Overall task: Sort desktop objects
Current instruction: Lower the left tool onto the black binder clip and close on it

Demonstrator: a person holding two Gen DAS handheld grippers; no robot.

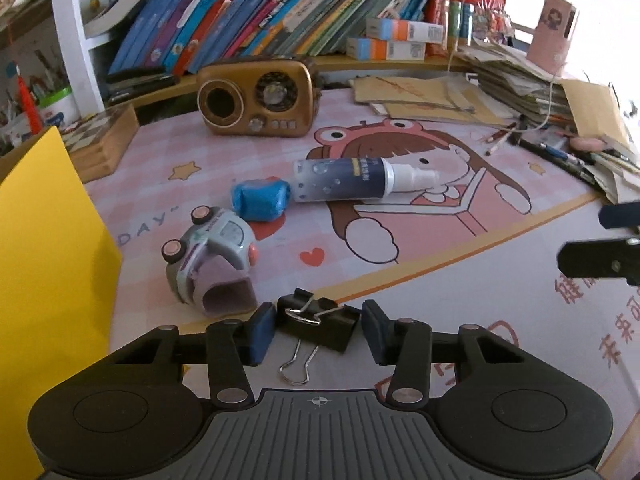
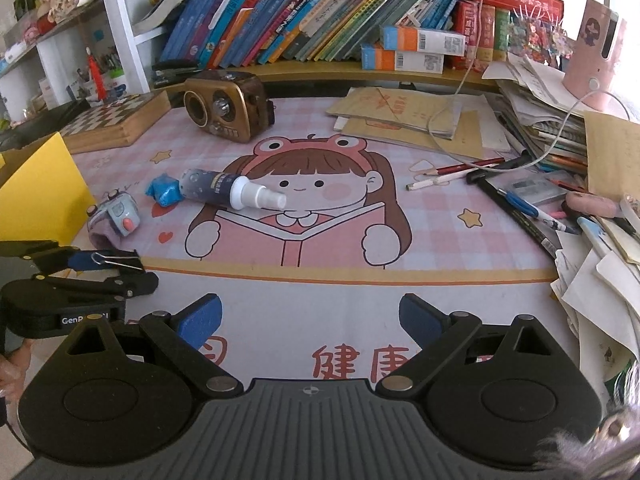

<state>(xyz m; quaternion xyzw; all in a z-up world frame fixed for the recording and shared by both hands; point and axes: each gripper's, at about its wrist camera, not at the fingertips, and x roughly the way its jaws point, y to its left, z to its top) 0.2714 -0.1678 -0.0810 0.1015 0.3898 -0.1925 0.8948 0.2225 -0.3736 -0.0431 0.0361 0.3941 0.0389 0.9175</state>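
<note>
A black binder clip (image 1: pixel 320 326) lies on the pink cartoon desk mat (image 1: pixel 440 240) near its front edge, wire handles folded out. My left gripper (image 1: pixel 318 314) is shut on it, a blue pad pressed against each side. The right wrist view shows the left gripper (image 2: pixel 120 272) at far left with the clip (image 2: pixel 120 259) in it. Just beyond lie a toy car (image 1: pixel 212 256) on its side, a blue crumpled lump (image 1: pixel 260 200) and a spray bottle (image 1: pixel 344 180). My right gripper (image 2: pixel 310 316) hovers open over the mat's front, nothing between its fingers.
A yellow box wall (image 1: pixel 44 260) stands close on the left. Behind are a brown radio (image 1: pixel 256 96), a chessboard box (image 2: pixel 116 120) and a shelf of books (image 2: pixel 300 12). Pens and pencils (image 2: pixel 520 204) and paper stacks (image 2: pixel 540 120) crowd the right side.
</note>
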